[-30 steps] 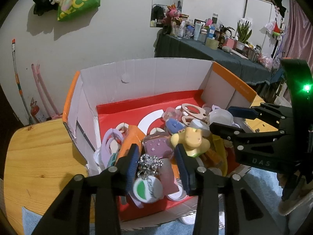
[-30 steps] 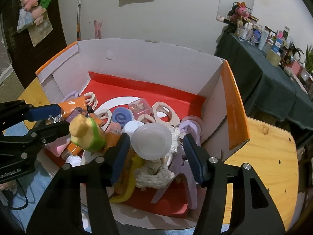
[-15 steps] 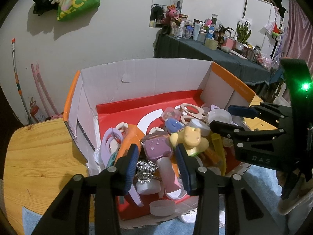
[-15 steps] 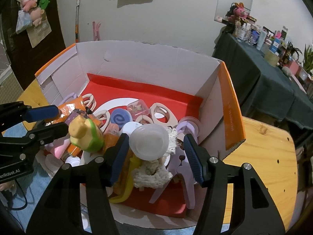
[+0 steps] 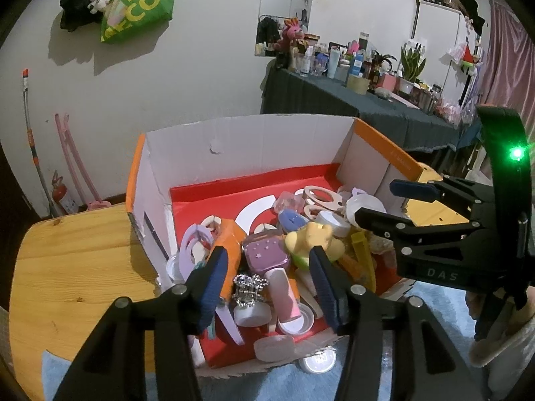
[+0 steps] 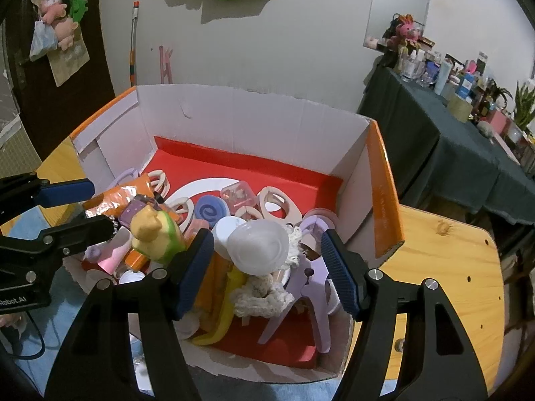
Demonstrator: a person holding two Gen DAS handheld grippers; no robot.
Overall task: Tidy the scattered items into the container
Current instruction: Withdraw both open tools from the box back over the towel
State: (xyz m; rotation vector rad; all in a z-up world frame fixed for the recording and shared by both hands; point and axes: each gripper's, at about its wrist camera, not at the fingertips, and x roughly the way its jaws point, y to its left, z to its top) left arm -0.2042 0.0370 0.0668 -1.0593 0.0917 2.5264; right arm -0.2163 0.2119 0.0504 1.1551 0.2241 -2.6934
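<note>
An orange-and-white cardboard box (image 5: pixel 187 153) with a red floor, heaped with small toys, sits just ahead of both grippers' fingers. The left gripper (image 5: pixel 267 279) and right gripper (image 6: pixel 267 267) have just been opening, empty; the rhinestone keychain (image 5: pixel 249 287) has dropped from the left fingers.

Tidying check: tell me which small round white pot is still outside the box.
The flat white pot on the blue mat, just past the cardboard box's torn near edge. The other white pots lie among the items inside.

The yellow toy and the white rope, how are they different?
The yellow toy is smooth with some green on it; the white rope is knobbly and plain cream. The toy sits up on the pile, the rope lies bunched lower down. Both are inside the cardboard box.
</note>
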